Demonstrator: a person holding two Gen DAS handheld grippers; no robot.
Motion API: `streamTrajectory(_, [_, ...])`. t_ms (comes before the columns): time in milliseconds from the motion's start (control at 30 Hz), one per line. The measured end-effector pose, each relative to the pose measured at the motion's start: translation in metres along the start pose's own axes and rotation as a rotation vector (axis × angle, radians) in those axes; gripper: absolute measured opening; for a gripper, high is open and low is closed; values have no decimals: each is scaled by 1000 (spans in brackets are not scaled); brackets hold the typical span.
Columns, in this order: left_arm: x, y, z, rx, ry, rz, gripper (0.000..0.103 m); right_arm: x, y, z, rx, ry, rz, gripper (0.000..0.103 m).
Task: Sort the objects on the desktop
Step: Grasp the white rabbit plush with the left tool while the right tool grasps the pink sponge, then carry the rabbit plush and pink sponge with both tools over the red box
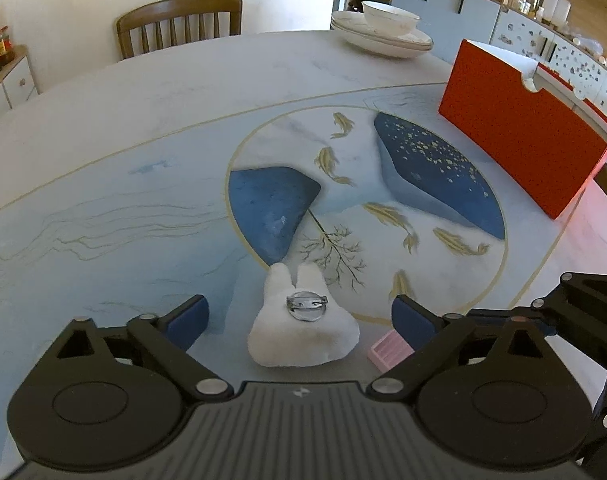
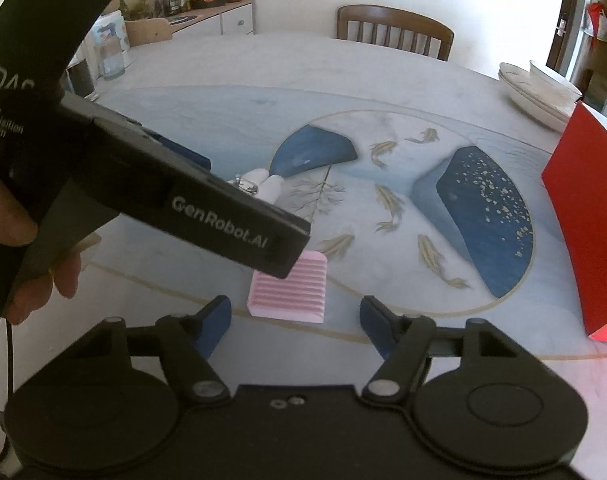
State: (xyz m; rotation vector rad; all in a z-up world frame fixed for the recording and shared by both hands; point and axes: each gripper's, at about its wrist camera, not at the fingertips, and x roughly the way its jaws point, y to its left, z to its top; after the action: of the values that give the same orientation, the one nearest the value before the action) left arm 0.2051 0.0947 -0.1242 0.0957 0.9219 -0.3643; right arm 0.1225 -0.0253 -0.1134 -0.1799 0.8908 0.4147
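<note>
**A:** How far along does the sorting look? The left gripper [image 1: 299, 314] is seen with its jaws spread wide, nothing pinched. The white plush brooch [image 1: 303, 330] lies on the worktop [image 1: 143, 120] right between them, pin side up, untouched as far as can be told.

**B:** Same story on the other side tbh. The right gripper [image 2: 295, 322] is held with jaws spread too, nothing gripped, and the pink ribbed pad [image 2: 291, 290] sits flat on the worktop just ahead of the gap. The two items are near each other, not stacked.

**A:** So nothing's been sorted yet?

**B:** That's how it would be judged. The red box [image 1: 523, 140] stands well apart toward the right edge, and its inside can't be seen, so whether anything's been dropped in can't be told. Both small items are left to be picked up. The stacked plates and bowl [image 1: 383, 30] at the far edge look unrelated.
</note>
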Motion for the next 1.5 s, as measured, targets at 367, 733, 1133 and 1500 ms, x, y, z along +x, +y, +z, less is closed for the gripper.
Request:
streamTrajectory(367, [-2,-6,2,8,-8,-7,67,-2,-5,1,7,3,-14,40])
streamTrajectory(733, [-2,-12,6,12,2,-4,46,-5,-38,1,68,21,-65,39])
streamTrajectory(1133, [-13,-27,16,7,-3,1,45,-23,-70,1,139,-1,-85,39])
streamTrajectory(1500, [-34,-53,33,12,-21,-32,45,-55,-94,4,167,-24,-87,39])
